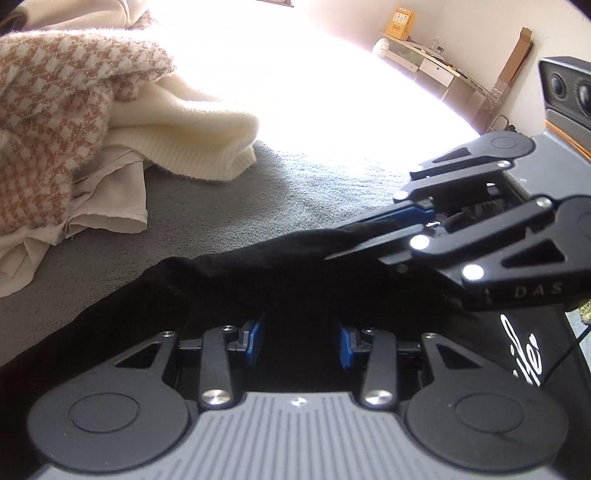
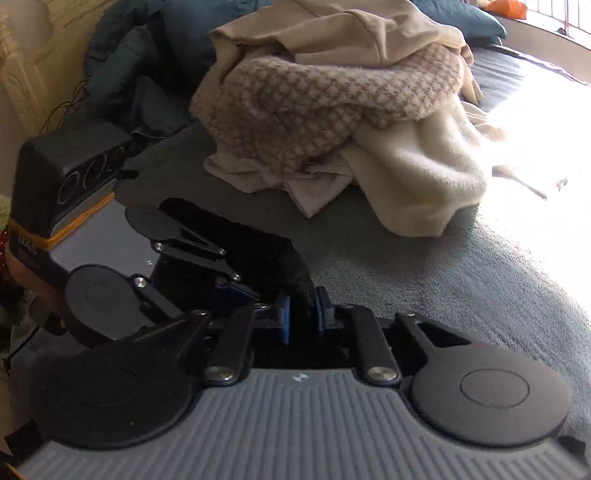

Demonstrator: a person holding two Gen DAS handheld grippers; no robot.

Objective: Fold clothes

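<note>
On the grey carpet-like surface, left wrist view: a black cloth garment (image 1: pixel 258 273) lies spread across the foreground, under and between both tools.
Left gripper (image 1: pixel 298 341): jaws spread, blue pads (image 1: pixel 255 341) apart, black fabric lying in the gap; whether the pads touch it cannot be told.
Right gripper (image 1: pixel 373 236): reaches in from the right side, jaws pressed together on a raised fold of the black garment.
Clothes pile: a brown-and-white houndstooth knit (image 1: pixel 55 110) lies on top of a cream fluffy knit (image 1: pixel 192 136) and a beige thin cloth (image 1: pixel 107 206), well apart from the black garment.
Only in this view: a white low desk (image 1: pixel 428 61) with a yellow box (image 1: pixel 399 24) by the far wall; strong sunlight washes out the middle.

Right wrist view, right gripper (image 2: pixel 301 314): jaws pinching a bunched ridge of the black garment (image 2: pixel 255 254).
Left gripper (image 2: pixel 240 288): enters from the left, just beside the right one; its jaw state cannot be told from here.
Only in this view: a tan garment (image 2: pixel 332 26) tops the pile and dark teal bedding (image 2: pixel 147 66) lies behind it.
</note>
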